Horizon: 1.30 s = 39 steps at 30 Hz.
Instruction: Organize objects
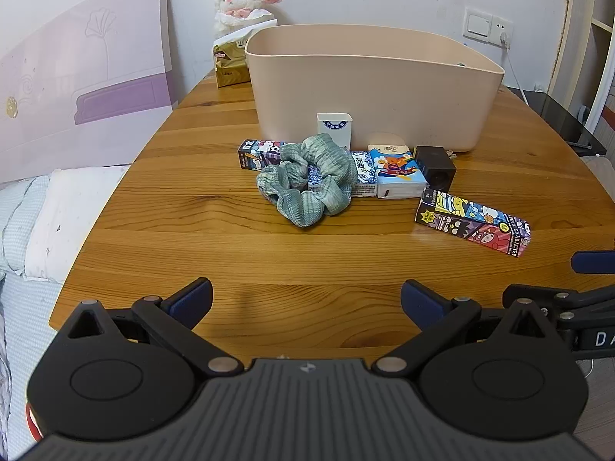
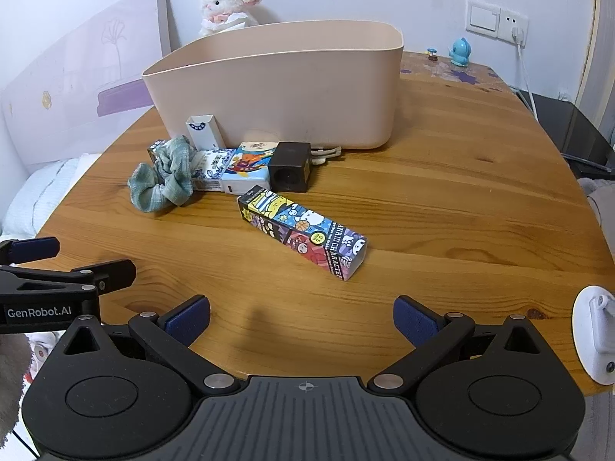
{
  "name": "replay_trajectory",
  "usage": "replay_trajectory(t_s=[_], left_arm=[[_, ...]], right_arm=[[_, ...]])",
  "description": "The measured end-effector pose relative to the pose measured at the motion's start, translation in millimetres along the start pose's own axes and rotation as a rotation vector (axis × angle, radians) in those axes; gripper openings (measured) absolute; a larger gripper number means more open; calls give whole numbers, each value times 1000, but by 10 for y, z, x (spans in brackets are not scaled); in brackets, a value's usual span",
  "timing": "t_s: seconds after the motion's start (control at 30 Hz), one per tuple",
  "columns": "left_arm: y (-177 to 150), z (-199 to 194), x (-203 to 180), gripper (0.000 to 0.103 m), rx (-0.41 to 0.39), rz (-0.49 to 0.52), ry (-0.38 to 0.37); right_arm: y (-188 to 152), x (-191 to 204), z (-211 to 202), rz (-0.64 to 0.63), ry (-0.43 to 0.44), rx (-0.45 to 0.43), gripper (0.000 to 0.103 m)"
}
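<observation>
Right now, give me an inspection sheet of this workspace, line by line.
Surface: wooden table, stained at the far right corner.
Job's things: beige bin at the back; before it green scrunchie, tissue pack, black adapter, white box, cartoon box lying apart, a second cartoon box partly under the scrunchie.
Clutter: plush lamb, gold tissue bag, blue figurine.
Grippers: left gripper and right gripper open, empty, at the near edge.
Cables: white cord from the wall socket.
Surroundings: bed on the left.
</observation>
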<state>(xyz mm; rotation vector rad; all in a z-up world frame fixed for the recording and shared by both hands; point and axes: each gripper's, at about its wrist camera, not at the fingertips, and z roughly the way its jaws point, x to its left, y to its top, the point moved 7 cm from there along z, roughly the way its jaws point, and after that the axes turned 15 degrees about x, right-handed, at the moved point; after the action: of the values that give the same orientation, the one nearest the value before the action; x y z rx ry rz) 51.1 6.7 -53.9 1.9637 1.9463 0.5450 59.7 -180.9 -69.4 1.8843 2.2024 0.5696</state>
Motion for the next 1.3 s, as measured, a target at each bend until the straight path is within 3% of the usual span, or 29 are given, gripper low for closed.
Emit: replay_trajectory(t_s=[0.47,0.97,1.2,1.3], left_arm=[[21,67,46,103,1,-30,-32],[323,181,66,103,-76,-10,33],[566,397,162,103,-93,-28,55],[650,497,194,103,-86,-24,68]], right_arm=[[73,21,-21,-50,-17,-23,103],[318,-151,145,-96,-51,-29,100],[486,-214,392,-139,-18,11,98],[551,-170,469,-153,37,32,98]])
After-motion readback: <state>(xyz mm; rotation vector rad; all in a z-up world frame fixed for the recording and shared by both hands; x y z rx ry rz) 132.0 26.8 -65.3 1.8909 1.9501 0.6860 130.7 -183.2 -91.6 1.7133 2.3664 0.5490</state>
